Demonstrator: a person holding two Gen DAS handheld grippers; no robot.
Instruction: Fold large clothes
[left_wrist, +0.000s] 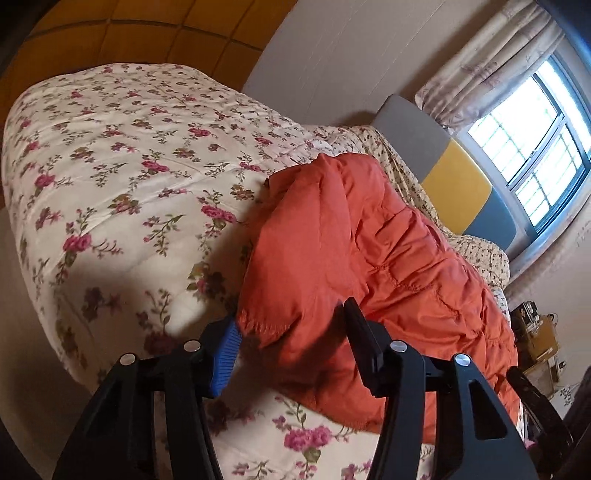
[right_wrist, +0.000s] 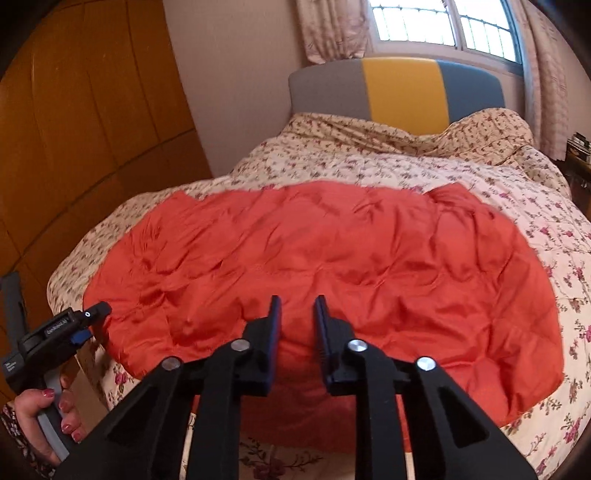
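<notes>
**Ana:** Left wrist view first: what has your tool got?

**Me:** My left gripper (left_wrist: 291, 332) stands wide open with a bunched corner of the puffy orange quilted jacket (left_wrist: 369, 258) sitting between the fingers. I can't tell whether either pad actually touches the cloth, so I wouldn't call it held.

**Ana:** And the other one?

**Me:** My right gripper (right_wrist: 297, 306) is parted by a narrow gap with nothing in it, hovering over the jacket's near edge.

**Ana:** Where does the garment lie?

**Me:** Spread flat on the floral cream bedspread (right_wrist: 535, 192), its long axis running side to side across the bed, below the grey, yellow and blue headboard (right_wrist: 399, 88). In the right view my left gripper (right_wrist: 88, 314) sits at the jacket's left end.

**Ana:** So which hand leads?

**Me:** I'd judge the left; it is nearest that end, and the fold would carry it rightward along the long axis.
</notes>
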